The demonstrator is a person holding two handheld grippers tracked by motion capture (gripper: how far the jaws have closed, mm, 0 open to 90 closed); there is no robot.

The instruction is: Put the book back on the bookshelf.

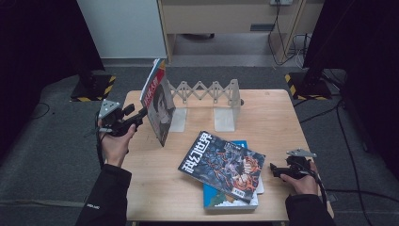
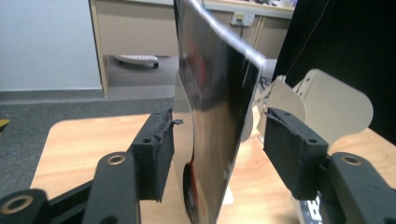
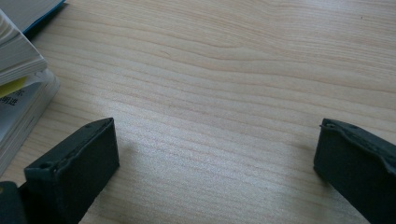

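A thin magazine (image 1: 159,106) stands on edge at the table's back left, leaning on the left end of a white folding book rack (image 1: 207,92). My left gripper (image 1: 139,115) reaches it from the left. In the left gripper view the glossy magazine (image 2: 215,116) rises between the two jaws of the left gripper (image 2: 219,140), with a gap on each side, so the gripper is open. My right gripper (image 1: 275,169) rests low at the front right, beside a flat pile of books. It is open (image 3: 217,154) over bare wood.
A dark-covered magazine (image 1: 223,165) lies slanted on a blue book (image 1: 226,200) at the table's (image 1: 263,117) front middle; the pile's page edges (image 3: 18,84) show left of the right jaws. The rack's white end plates (image 2: 327,105) stand behind the magazine.
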